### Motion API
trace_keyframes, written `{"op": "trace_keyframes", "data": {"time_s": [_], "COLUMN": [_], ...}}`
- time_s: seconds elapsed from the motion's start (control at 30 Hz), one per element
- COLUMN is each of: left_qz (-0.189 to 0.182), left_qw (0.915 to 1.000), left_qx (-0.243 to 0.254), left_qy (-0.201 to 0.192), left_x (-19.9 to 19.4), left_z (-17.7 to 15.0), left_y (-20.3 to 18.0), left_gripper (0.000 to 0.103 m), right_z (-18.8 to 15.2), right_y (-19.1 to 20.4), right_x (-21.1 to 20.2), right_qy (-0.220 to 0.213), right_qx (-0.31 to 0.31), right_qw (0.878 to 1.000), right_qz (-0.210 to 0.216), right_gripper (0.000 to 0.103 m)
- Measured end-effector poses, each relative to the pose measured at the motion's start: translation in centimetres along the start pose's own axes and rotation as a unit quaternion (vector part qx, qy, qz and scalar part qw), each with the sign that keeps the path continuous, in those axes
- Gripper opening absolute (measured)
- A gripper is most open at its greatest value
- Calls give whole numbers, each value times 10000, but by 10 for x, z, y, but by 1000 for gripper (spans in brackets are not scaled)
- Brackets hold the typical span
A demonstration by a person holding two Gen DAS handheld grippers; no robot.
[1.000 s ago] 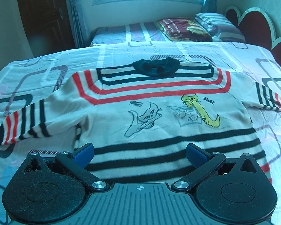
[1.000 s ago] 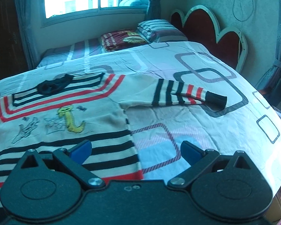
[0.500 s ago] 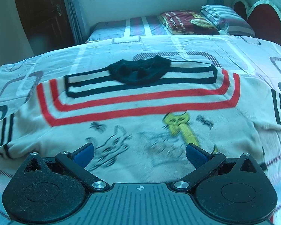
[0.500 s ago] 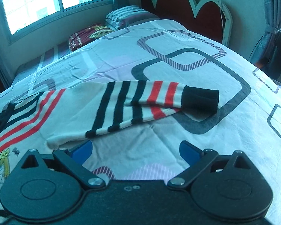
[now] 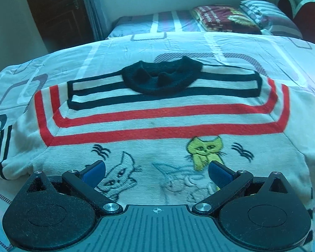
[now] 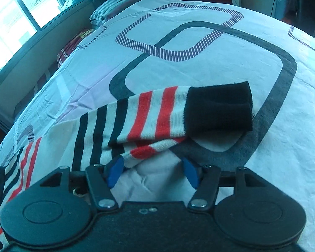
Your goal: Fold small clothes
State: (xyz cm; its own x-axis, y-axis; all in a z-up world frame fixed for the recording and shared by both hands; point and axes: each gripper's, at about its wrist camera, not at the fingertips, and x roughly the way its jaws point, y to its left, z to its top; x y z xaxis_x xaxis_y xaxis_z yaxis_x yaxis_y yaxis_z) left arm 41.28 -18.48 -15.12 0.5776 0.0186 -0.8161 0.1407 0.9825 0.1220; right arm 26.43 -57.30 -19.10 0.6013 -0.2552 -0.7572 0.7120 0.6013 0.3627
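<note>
Cream knit with red and navy stripes, a dark collar and stitched cats: the small striped sweater (image 5: 157,121) lies flat, face up, on the white bedsheet printed with grey rounded squares (image 6: 199,67), its collar toward the window side. You are at the first fold, the sleeve. Your right gripper (image 6: 153,173) sits low at the near edge of the striped right sleeve (image 6: 149,115), which stretches out to its black cuff (image 6: 219,107). Its jaws have just been closing and now stand partly open; the lower fold of the sleeve edge lies against the left blue pad, but the pads do not yet pinch it. Your left gripper (image 5: 156,172) hangs over the chest, above the cat drawings, jaws wide apart and holding nothing.

Next, I judge, you need to finish the pinch on both layers of the sleeve edge, then carry it across onto the chest. Knit stretches and sags, so lift only a little and keep the body pinned or undisturbed.
</note>
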Motion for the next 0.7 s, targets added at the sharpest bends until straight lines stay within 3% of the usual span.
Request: {"op": "trace_keyframes", "data": {"time_s": [0.13,0.27,0.37,0.43,0.57,0.7], "left_qz": [125,181,198,186,100,-124], "left_qw": [9999,9998,9997,9997,9998,9987], "left_qx": [-83,-107,-145,-132,-192,-498], "left_qy": [40,44,59,49,-13,-32], "left_x": [5,11,13,13,11,11], "left_z": [4,7,8,7,7,9], "left_y": [9,13,15,17,28,56], "left_gripper": [103,103,103,103,103,103], "right_z": [12,19,21,20,13,-10], "right_y": [-9,-13,-2,4,44,123], "right_x": [1,9,11,9,-8,-27], "right_qy": [-142,-198,-326,-445,-839,-977], "right_qx": [249,319,27,-75,-758,-1661], "right_qw": [9996,9992,9993,9989,9935,9786], "right_qz": [34,-98,-196,-135,111,723], "right_gripper": [60,45,26,20,17,17]}}
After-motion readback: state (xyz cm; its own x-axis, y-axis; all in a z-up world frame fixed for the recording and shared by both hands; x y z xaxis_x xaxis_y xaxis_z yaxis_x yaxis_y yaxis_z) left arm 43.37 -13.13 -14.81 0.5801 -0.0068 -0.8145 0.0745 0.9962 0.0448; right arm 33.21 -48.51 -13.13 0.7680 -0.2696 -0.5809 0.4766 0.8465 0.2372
